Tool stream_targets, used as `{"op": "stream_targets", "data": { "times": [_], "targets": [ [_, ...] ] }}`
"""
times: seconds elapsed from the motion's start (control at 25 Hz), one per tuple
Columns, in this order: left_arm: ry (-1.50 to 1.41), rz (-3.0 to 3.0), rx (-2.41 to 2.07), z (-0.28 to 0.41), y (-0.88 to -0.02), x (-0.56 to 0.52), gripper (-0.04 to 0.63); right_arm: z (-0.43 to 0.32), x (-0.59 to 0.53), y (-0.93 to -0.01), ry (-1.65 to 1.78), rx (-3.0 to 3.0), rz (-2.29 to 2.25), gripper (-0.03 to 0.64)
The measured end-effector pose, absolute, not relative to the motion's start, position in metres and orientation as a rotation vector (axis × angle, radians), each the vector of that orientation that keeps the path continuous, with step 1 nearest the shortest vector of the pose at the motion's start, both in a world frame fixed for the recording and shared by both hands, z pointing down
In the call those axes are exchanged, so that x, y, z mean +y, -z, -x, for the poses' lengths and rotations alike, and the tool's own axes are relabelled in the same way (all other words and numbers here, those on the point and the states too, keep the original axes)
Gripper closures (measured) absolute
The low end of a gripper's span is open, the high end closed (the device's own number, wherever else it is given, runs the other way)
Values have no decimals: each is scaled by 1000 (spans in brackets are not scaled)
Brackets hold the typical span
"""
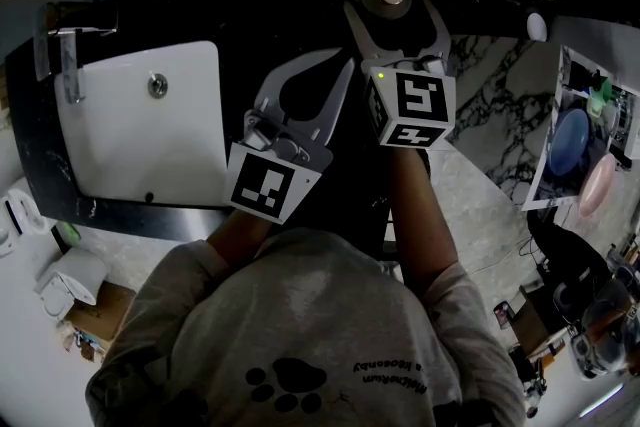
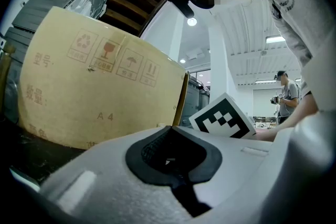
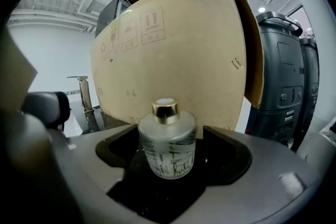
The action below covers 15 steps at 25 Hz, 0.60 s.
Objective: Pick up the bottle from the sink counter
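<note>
Your right claw [image 1: 395, 15] stands released around the frosted bottle [image 3: 167, 147], upright on the dark counter [image 1: 250, 25], gold cap [image 3: 166, 111] up; your left claw [image 1: 346, 67] is clenched.

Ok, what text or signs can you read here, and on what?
"A 4": cardboard box, left gripper view.
Recycling, fragile-glass, umbrella and this-way-up signs: same box.
Characters at the box's left edge: too distorted to read.
Print on the person's shirt: upside down, too small.
On the bottle: line drawing, no legible words.
</note>
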State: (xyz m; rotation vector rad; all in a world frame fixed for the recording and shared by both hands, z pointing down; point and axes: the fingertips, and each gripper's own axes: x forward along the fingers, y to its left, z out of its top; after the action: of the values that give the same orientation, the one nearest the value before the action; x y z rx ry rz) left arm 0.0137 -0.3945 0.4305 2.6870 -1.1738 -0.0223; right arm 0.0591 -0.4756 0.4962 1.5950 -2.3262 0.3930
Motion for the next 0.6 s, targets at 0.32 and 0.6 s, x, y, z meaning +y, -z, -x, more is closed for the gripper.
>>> {"op": "stream_targets", "data": {
  "times": [0.32, 0.6],
  "targets": [
    [21, -2681, -1176, -12, -431, -394, 594, -56, -483, -505, -436, -2285, -1567, 252],
    [8, -2682, -1191, -10, -430, -392, 594, -55, -488, -505, -407, -2287, -1549, 284]
  ]
}}
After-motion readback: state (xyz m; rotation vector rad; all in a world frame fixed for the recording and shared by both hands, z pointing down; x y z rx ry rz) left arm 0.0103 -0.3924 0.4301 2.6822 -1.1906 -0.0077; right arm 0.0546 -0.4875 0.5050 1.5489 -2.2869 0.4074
